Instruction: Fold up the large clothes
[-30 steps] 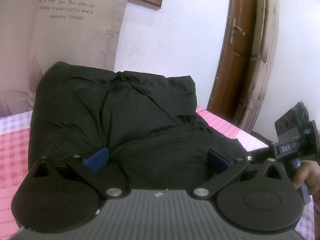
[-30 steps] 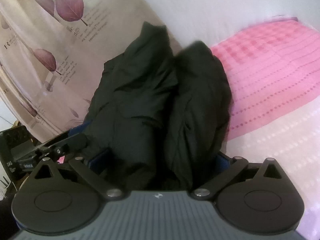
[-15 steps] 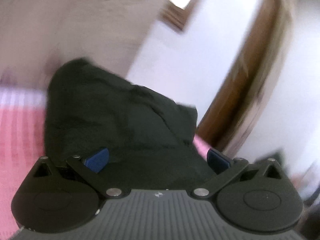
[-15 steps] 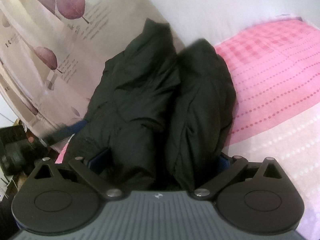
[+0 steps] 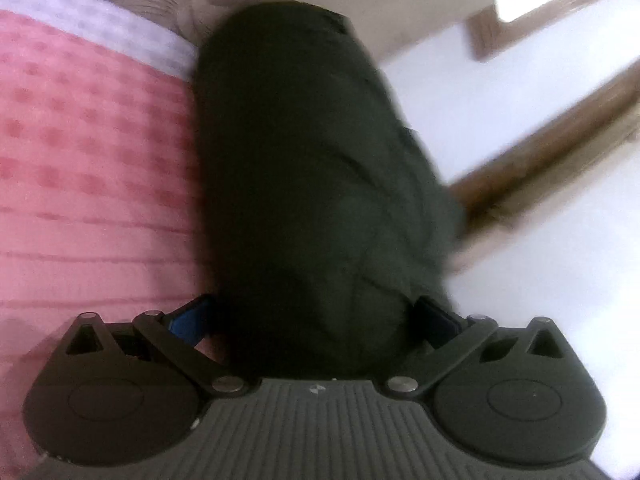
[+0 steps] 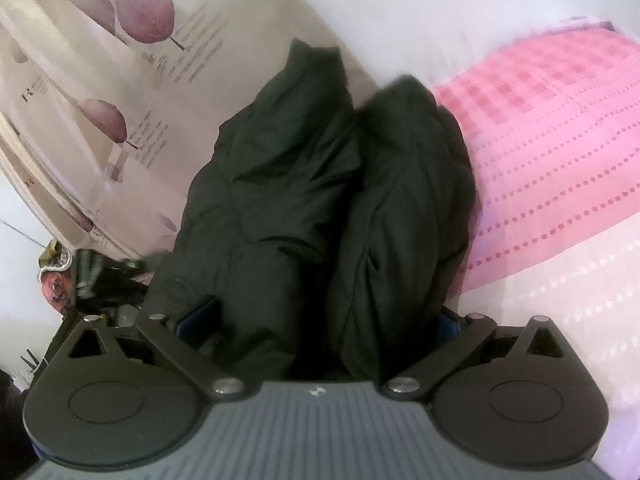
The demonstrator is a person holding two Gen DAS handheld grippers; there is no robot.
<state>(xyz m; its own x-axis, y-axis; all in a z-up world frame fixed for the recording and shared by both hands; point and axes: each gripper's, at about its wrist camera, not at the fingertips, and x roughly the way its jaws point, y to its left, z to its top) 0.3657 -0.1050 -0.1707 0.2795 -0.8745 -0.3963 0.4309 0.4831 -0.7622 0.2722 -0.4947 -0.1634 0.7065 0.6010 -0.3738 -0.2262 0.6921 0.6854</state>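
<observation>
- Left wrist view is smeared by motion blur: the door frame (image 5: 552, 148) and window (image 5: 532, 8) streak diagonally, with soft edges everywhere.
- The window is blown out white, the brightest patch; daylight seems to come from there.
- The dark jacket (image 5: 320, 184) reads as a near-black mass, folds barely visible.
- The pink bedspread (image 5: 92, 152) is evenly lit, its pattern fuzzy.
- Right wrist view is sharper: jacket (image 6: 320, 200) creases show, though curtain (image 6: 120, 80) print is blurred.
- The bedspread (image 6: 560, 140) washes out to pale glare at lower right.
- Fisheye bending curves both views; corners are vignetted black.
</observation>
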